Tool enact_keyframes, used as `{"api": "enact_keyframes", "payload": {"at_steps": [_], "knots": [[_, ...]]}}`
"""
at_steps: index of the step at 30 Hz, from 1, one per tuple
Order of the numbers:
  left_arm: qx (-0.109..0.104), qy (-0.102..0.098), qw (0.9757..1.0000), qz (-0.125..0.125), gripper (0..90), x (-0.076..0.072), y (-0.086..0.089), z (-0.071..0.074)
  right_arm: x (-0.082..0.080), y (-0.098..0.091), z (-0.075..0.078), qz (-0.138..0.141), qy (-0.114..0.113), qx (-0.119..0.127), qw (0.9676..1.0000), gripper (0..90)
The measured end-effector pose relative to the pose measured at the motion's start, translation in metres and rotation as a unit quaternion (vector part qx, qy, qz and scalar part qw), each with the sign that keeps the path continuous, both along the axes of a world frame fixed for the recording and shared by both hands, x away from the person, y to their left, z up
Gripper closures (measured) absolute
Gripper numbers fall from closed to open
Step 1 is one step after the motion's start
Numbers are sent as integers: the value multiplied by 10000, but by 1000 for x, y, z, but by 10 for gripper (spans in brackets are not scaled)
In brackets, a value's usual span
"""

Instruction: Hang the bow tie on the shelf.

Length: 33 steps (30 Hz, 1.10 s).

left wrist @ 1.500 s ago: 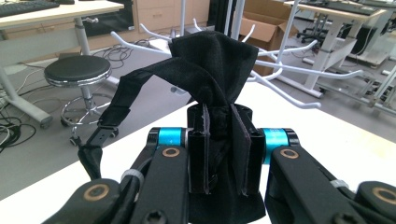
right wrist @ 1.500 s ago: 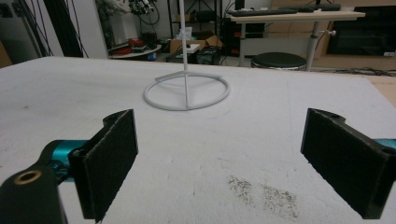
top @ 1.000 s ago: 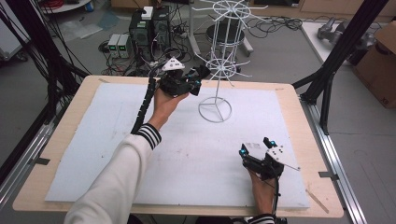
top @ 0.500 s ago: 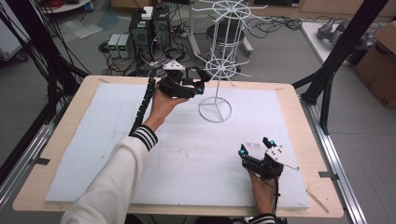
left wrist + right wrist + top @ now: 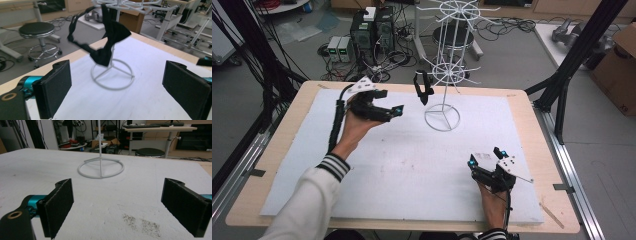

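Black bow tie hangs from one arm of the white wire rack, in the upper middle of the high view. Its long axis runs nearly straight up and down there, with the strap end at the top on the wire and the bow part pointing down toward the ring base of the rack. In the left gripper view the bow tie is in the upper centre, a little tilted, the bow at the lower end and the thin strap making a loop to the upper left.

Left gripper is in the upper left part of the high view, just left of the bow tie but apart from it. Its jaws have just been opening and now stand wide, and nothing is between them.

Right gripper is in the lower right of the high view, low over the white board, well apart from the rack. Its jaws are also spread wide and hold nothing; in the right gripper view the ring base is seen between them, farther off.
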<state>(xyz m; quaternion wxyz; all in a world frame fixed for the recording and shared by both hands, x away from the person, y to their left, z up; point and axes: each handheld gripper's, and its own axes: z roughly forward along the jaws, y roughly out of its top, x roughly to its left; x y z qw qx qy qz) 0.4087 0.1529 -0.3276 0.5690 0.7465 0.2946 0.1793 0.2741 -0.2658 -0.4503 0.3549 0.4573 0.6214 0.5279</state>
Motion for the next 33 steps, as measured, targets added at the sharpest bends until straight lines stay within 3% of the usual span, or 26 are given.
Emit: {"api": "enact_keyframes", "payload": {"at_steps": [3, 6, 9, 11, 16, 21, 24, 27, 28, 33], "knots": [[-45, -235, 9995, 225, 91, -23, 35, -9, 0, -1, 0, -12, 15, 70, 10000, 100], [-257, -377, 9979, 454, 91, -39, 65, -20, 1, -2, 0, 1, 66, 115, 9999, 100], [-507, -594, 9939, 778, 91, -62, 94, -43, 1, 0, 0, 34, 19, 1, 10000, 100], [-541, -607, 9923, 939, 91, -74, 104, -58, 0, 1, 0, 58, 13, -24, 10000, 100], [-544, -782, 9893, 1101, 91, -98, 115, -94, 0, -1, 0, 35, -10, 79, 10000, 100], [-558, -959, 9880, 1073, 91, -109, 113, -112, -1, 0, 0, 54, -2, 50, 10000, 99], [-743, -1042, 9859, 1080, 91, -113, 110, -123, -1, 0, 0, 56, -9, 63, 10000, 99], [-808, -1096, 9850, 1058, 92, -115, 111, -123, -1, -1, 0, 56, -37, 84, 9999, 99], [-791, -1004, 9863, 1047, 93, -114, 111, -124, -1, -2, 0, 78, -37, 73, 9999, 99], [-927, -964, 9856, 1039, 91, -113, 114, -125, -3, -3, -1, 113, -162, 95, 9998, 99]]}}
